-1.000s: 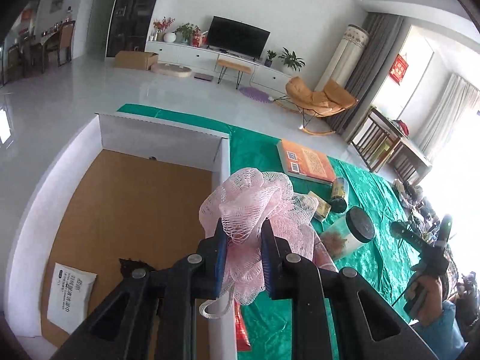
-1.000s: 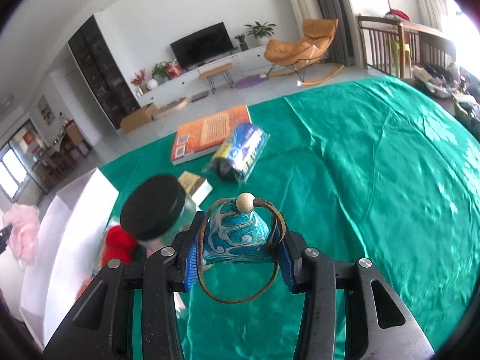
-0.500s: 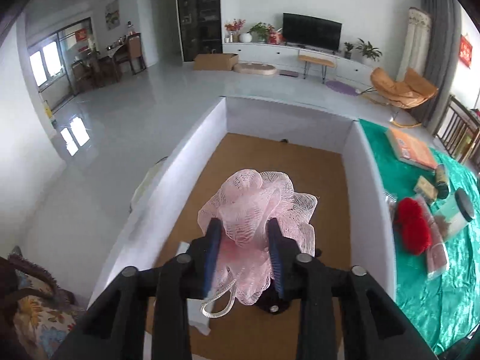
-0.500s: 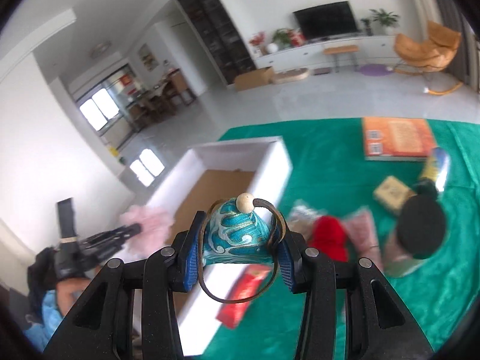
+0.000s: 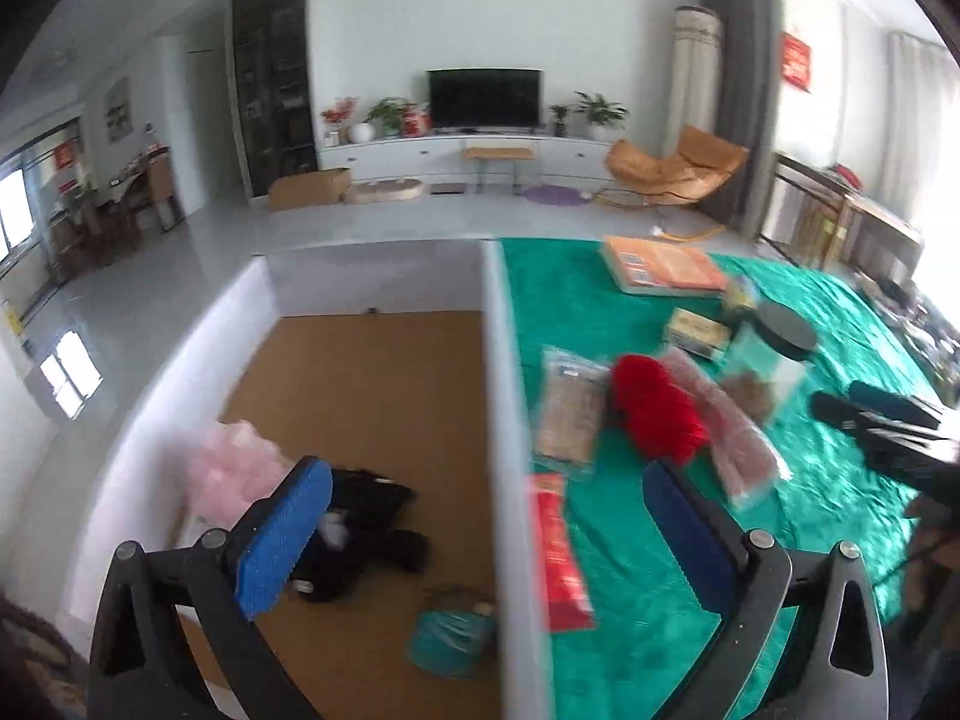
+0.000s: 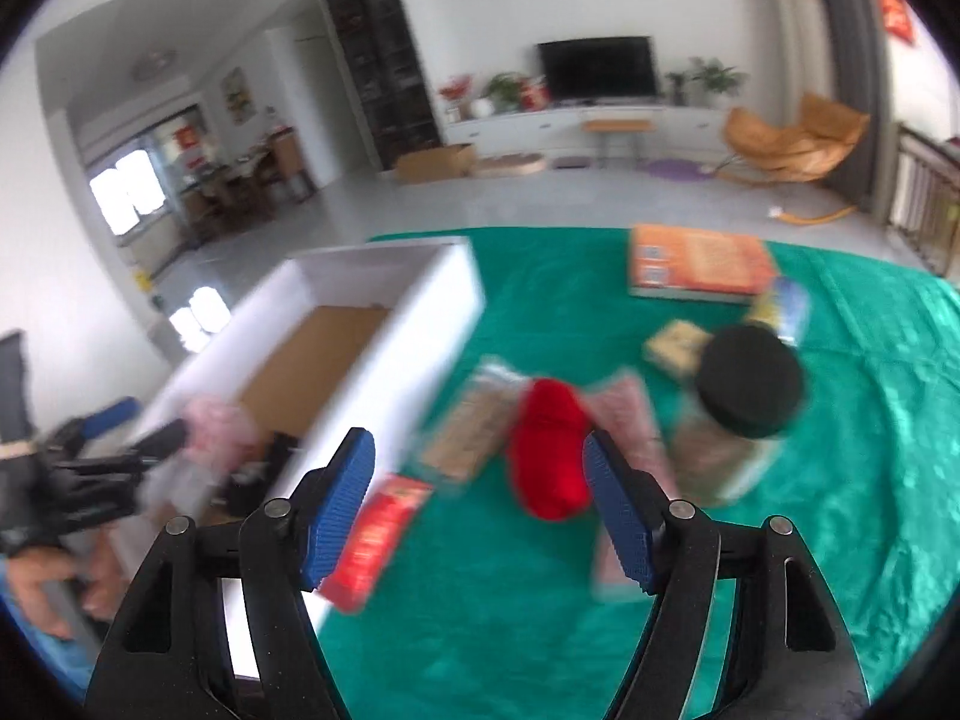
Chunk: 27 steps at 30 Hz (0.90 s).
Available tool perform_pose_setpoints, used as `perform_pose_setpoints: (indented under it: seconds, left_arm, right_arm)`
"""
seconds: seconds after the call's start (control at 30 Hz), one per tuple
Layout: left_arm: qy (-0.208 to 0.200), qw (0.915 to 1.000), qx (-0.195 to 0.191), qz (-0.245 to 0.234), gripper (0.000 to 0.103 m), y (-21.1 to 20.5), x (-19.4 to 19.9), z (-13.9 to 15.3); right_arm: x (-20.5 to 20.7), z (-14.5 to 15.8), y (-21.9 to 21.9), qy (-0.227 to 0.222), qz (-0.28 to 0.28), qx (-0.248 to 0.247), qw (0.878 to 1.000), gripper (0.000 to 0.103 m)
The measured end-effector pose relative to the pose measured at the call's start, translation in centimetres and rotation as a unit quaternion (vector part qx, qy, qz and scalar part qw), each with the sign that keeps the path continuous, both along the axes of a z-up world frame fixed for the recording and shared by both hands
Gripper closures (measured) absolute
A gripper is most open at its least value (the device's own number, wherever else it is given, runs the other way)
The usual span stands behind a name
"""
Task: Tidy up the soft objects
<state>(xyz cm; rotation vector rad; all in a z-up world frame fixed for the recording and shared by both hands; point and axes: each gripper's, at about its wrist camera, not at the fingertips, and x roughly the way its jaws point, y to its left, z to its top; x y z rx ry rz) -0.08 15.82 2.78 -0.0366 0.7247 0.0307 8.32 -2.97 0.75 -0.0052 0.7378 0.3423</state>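
My left gripper [image 5: 486,480] hangs over the white box [image 5: 501,396]. Its jaws are opening wide with nothing between them. A pink mesh pouf [image 5: 231,474] lies on the box's cardboard floor by the left wall. Beside it are a black soft item [image 5: 360,534] and a teal embroidered pouch [image 5: 450,639]. My right gripper [image 6: 480,450] hovers over the green cloth. Its jaws are also opening and hold nothing. A red fluffy item [image 6: 549,450] lies on the cloth just beyond its fingers. The pouf [image 6: 210,426] and the box [image 6: 384,324] are blurred in the right wrist view.
On the green cloth [image 5: 630,570] lie a red packet [image 5: 555,552] by the box wall, clear snack bags [image 5: 567,408], a black-lidded jar [image 6: 744,396], a small carton [image 6: 675,342] and an orange book [image 6: 696,264]. A hand [image 6: 36,576] holds the left gripper.
The left gripper let go of the pink pouf, which now lies in the box. The right gripper released the teal pouch, now on the box floor. Both jaws spread wide.
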Motion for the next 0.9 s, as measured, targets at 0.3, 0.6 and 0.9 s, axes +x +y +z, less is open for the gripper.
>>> perform_pose_setpoints:
  seconds: [0.3, 0.6, 0.9]
  left_arm:
    - [0.075, 0.9918, 0.031, -0.099, 0.0, -15.0, 3.8, -8.6]
    - [0.087, 0.9916, 0.074, -0.061, 0.0, -14.5, 6.7, -12.6]
    - [0.1, 0.9928, 0.039, -0.054, 0.0, -13.1, 7.2, -14.5]
  right_arm:
    - [-1.7, -10.3, -14.6, 0.085, -0.209, 0.002, 0.974, 0.028]
    - [-1.5, -10.3, -13.1, 0.074, -0.203, -0.017, 0.976, 0.028]
    - [-1.3, -11.0, -13.1, 0.089, -0.206, -0.015, 0.974, 0.028]
